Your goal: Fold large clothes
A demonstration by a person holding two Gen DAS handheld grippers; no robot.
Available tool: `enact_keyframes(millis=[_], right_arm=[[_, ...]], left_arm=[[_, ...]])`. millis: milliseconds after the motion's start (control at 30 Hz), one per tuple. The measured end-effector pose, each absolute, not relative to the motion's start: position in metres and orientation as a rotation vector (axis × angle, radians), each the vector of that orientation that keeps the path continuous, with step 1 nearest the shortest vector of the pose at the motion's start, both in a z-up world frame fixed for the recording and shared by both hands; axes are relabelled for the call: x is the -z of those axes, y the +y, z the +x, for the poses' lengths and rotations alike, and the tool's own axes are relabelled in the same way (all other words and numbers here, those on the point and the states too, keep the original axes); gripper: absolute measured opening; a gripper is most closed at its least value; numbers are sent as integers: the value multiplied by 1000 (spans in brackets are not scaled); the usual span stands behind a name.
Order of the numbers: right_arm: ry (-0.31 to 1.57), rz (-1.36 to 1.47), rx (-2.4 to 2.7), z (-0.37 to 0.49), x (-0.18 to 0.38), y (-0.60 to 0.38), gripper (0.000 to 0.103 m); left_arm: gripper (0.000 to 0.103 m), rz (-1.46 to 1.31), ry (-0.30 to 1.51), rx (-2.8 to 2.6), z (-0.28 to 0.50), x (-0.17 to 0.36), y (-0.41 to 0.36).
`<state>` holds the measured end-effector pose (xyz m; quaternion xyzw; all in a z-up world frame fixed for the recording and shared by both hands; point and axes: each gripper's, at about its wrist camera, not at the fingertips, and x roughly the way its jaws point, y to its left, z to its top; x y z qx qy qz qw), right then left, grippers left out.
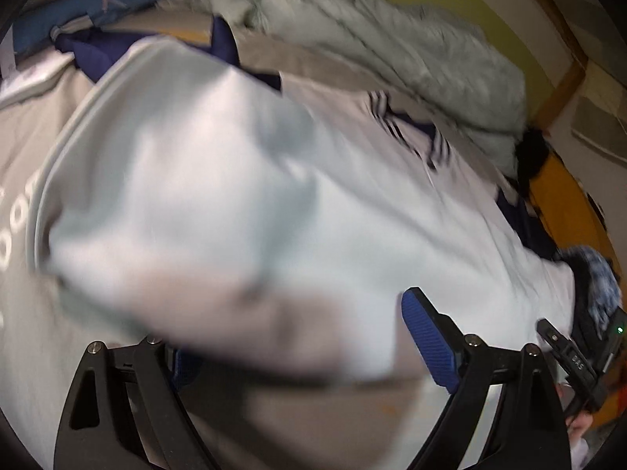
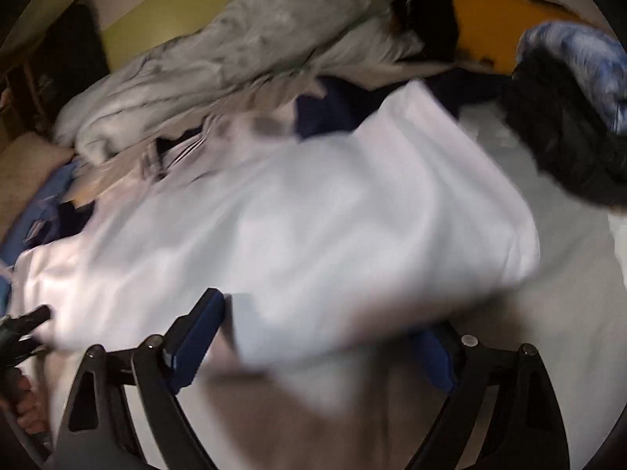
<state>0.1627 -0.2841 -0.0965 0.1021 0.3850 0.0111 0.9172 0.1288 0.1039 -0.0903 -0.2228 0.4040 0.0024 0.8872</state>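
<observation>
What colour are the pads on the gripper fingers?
Blue. The pads show best in the left wrist view, on black fingers.

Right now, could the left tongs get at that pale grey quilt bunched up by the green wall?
Probably not directly. The white garment lies spread right in front of the open left tongs, and the grey quilt sits beyond it across the bed, so they would have to pass over the garment first.
</observation>
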Motion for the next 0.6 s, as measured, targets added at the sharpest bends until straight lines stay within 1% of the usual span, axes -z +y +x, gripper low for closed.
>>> enact_keyframes(millis=[33,67,100,133,167,267,400,500,533,600], right_arm=[[785,231,-16,167,97,-287,77],[769,254,-2,167,95,-292,51],[757,263,-7,166,93,-293,40],[747,266,-22,165,91,-295,28],[744,265,-38,164,89,-296,21],[726,194,-59,151,71,-288,17],[763,162,-78,128,56,-286,17],[808,133,-78,105,60,-286,17],[828,125,-71,100,65,-287,18],[855,113,-59,96,72,-286,19]], left_arm=[[89,-440,818,-24,132,91,105],[78,-418,812,-29,134,92,108],[61,-403,806,-35,134,91,107],[28,-391,793,-29,132,87,106],[21,-372,778,-14,129,82,104],[16,-354,778,-19,117,67,102],[16,-370,838,-18,85,49,98],[17,-360,861,-21,55,55,96],[18,-341,871,-26,47,59,92],[24,-266,873,-47,37,63,82]])
